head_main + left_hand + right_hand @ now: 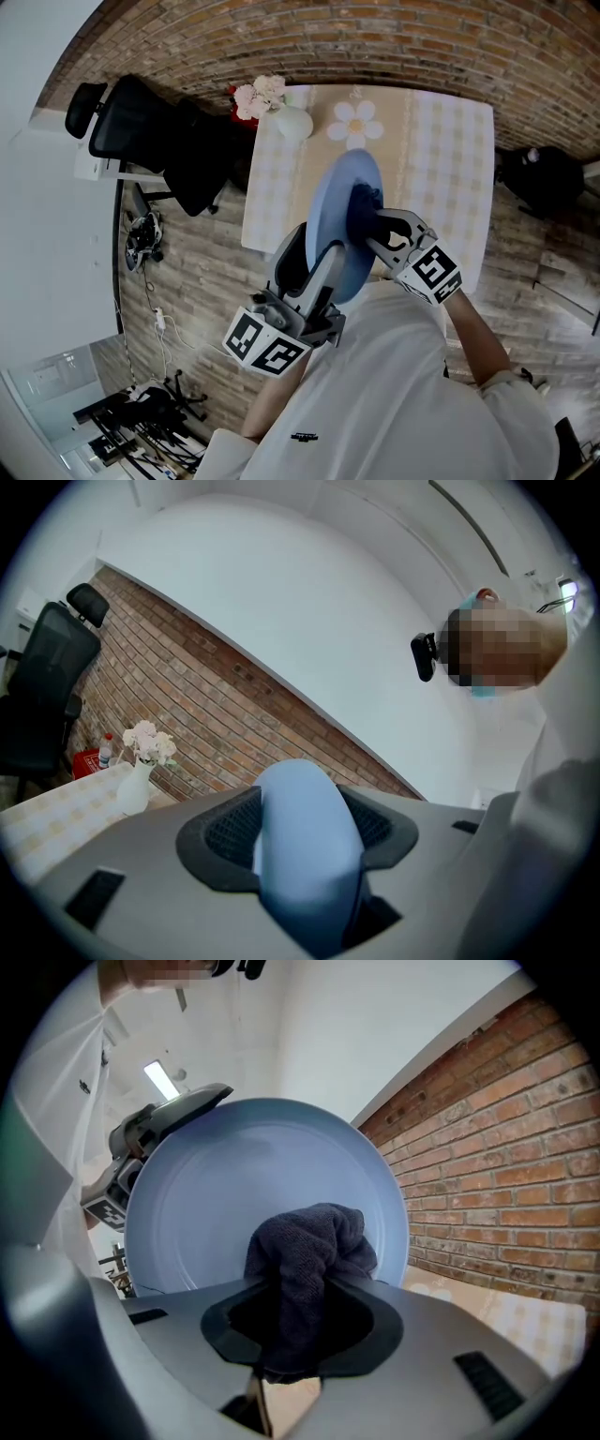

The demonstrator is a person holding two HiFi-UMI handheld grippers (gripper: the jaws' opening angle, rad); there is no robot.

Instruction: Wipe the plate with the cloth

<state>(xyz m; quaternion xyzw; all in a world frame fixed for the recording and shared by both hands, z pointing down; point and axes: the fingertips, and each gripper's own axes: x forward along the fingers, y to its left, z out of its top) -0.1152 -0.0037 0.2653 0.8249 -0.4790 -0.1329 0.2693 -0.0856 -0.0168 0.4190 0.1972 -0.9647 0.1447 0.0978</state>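
Observation:
A pale blue plate (336,214) is held on edge in the air above the table's near side, and my left gripper (323,265) is shut on its lower rim. In the left gripper view the plate's rim (305,836) fills the gap between the jaws. My right gripper (372,225) is shut on a dark navy cloth (364,208) and presses it against the plate's face. In the right gripper view the bunched cloth (309,1260) lies against the lower middle of the plate (234,1185).
A table (450,169) with a pale checked covering stands against a brick wall (375,47). On it are a white vase of flowers (291,120) and a flower-shaped mat (356,122). A black office chair (141,131) stands to the left.

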